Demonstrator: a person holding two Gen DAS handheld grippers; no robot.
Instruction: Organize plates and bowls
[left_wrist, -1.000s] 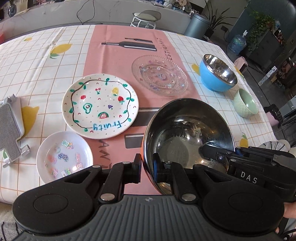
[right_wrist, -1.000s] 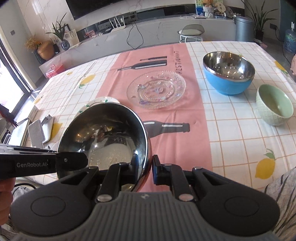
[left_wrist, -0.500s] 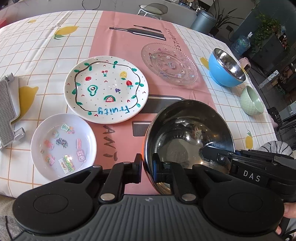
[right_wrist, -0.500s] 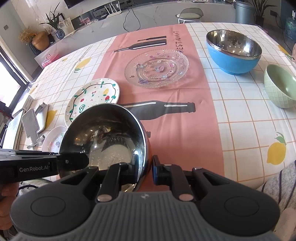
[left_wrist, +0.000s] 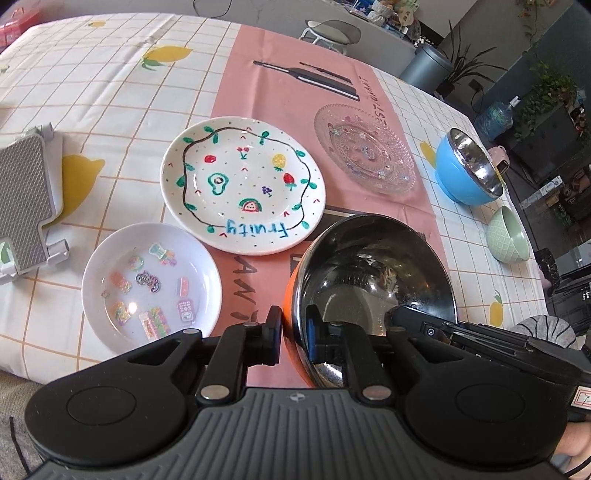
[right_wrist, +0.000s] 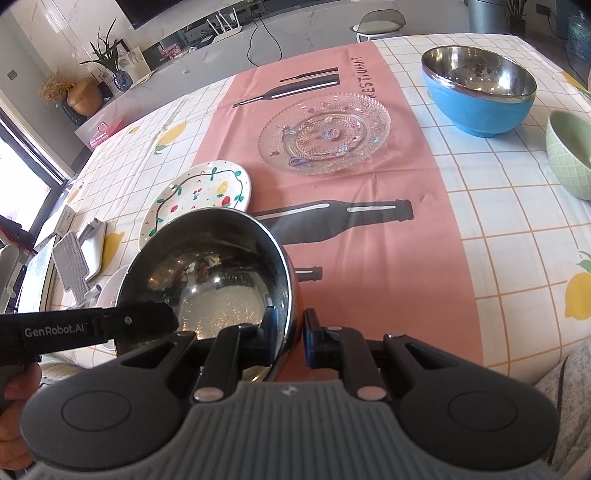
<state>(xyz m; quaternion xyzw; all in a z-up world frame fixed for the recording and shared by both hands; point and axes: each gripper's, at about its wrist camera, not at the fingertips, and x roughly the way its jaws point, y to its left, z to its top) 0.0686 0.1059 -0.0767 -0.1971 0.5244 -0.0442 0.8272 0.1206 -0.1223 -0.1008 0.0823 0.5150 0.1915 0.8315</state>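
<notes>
Two grippers: both clamp one steel bowl (left_wrist: 373, 280).
Left gripper (left_wrist: 293, 332): pinching bowl's left rim.
Right gripper (right_wrist: 290, 330): pinching right rim.
Bowl position: held above table's (right_wrist: 480, 229) near edge, beside fruit plate (left_wrist: 242, 190).

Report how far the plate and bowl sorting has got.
Done: nothing is stacked yet. In hand: both the left gripper and the right gripper clamp the rim of the orange steel bowl. Left: the blue bowl, green bowl, glass plate, fruit plate and small white plate all sit apart.
</notes>
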